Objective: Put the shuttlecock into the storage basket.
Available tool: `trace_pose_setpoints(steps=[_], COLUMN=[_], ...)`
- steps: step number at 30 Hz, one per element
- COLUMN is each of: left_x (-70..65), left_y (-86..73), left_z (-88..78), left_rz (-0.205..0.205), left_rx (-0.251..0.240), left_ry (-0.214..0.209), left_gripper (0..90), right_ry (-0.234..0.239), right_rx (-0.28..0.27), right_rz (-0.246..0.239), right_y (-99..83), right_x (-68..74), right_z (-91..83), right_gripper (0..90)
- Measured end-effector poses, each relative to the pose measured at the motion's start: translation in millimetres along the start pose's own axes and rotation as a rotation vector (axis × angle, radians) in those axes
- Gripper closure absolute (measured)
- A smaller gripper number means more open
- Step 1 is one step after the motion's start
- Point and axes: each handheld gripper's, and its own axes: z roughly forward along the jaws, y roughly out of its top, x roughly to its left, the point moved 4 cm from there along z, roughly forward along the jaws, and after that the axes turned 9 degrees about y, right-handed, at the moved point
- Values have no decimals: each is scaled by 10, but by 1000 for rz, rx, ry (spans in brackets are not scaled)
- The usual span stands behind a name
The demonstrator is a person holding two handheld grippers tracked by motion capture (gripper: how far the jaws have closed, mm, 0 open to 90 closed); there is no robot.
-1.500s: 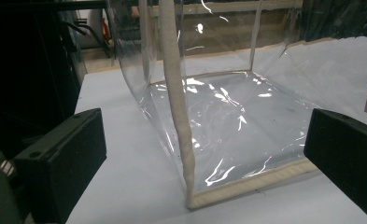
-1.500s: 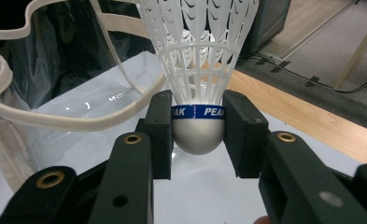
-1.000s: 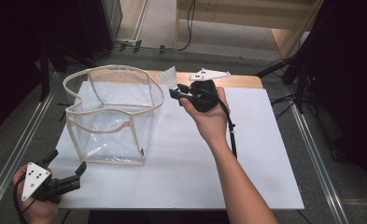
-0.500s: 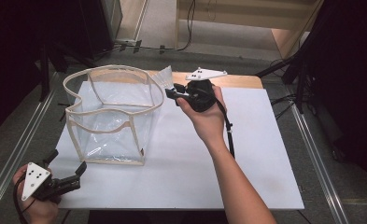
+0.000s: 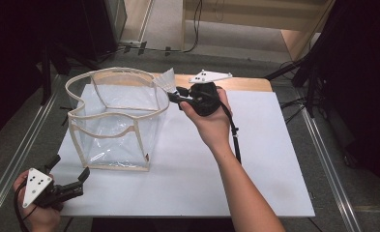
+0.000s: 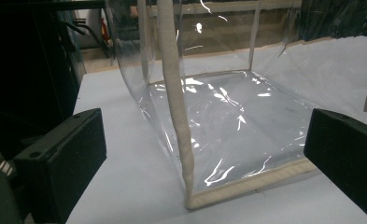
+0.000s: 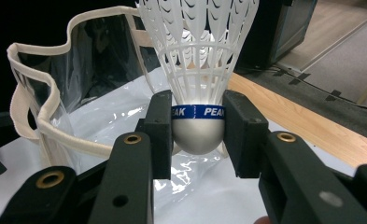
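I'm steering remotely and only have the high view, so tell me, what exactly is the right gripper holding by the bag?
Observer: The right gripper is shut on a shuttlecock, pads on its cork, just below a blue band.
Operator: Which way is its skirt pointing?
Observer: The white skirt points away from the gripper, toward the far rim of the clear bag.
Operator: And is the left gripper holding anything?
Observer: No. The left gripper is open, and the bag's near corner seam stands upright ahead of its jaws.
Operator: Anything inside the bag?
Observer: Looking through the clear wall in the left gripper view, I see nothing in it.
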Motion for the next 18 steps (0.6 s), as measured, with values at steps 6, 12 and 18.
trace_pose_setpoints(steps=[6,12,18], left_x=[4,8,11], left_y=[2,3,3], left_z=[4,-3,-8], left_rz=[-8,-10,-10], left_rx=[-3,-5,-9], left_ry=[0,-1,-2], left_gripper=[0,0,0], right_ry=[7,12,21], right_rx=[-4,6,15], right_rz=[-14,-23,-13], right_y=[94,108,51], right_x=[71,128,159], right_z=[-16,30,115], right_gripper=[630,630,630])
